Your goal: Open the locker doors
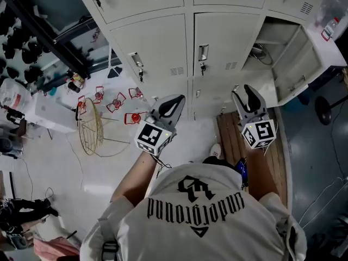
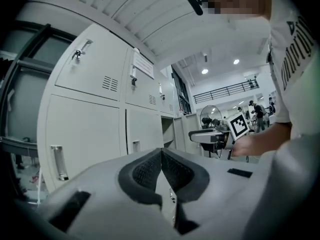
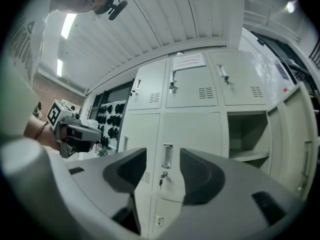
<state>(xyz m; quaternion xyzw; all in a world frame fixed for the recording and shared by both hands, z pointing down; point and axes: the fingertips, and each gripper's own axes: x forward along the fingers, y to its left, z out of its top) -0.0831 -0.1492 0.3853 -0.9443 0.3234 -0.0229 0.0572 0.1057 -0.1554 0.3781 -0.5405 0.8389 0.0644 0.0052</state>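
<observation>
Locker door (image 3: 200, 131) in the middle is shut, and its tall handle (image 3: 167, 156) stands up and down at 12 o'clock, straight ahead of the right gripper (image 3: 163, 159), whose jaws are open and empty; the left gripper (image 2: 161, 154) is closed on nothing.

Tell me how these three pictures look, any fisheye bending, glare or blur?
Head view: evenly lit and sharp, lockers only mildly bent. Left gripper view: strong fisheye, black corners, ceiling lights glaring, the near left gripper soft. Right gripper view: same fisheye, bright ceiling strip, near right gripper blurred, lockers crisp.
</observation>
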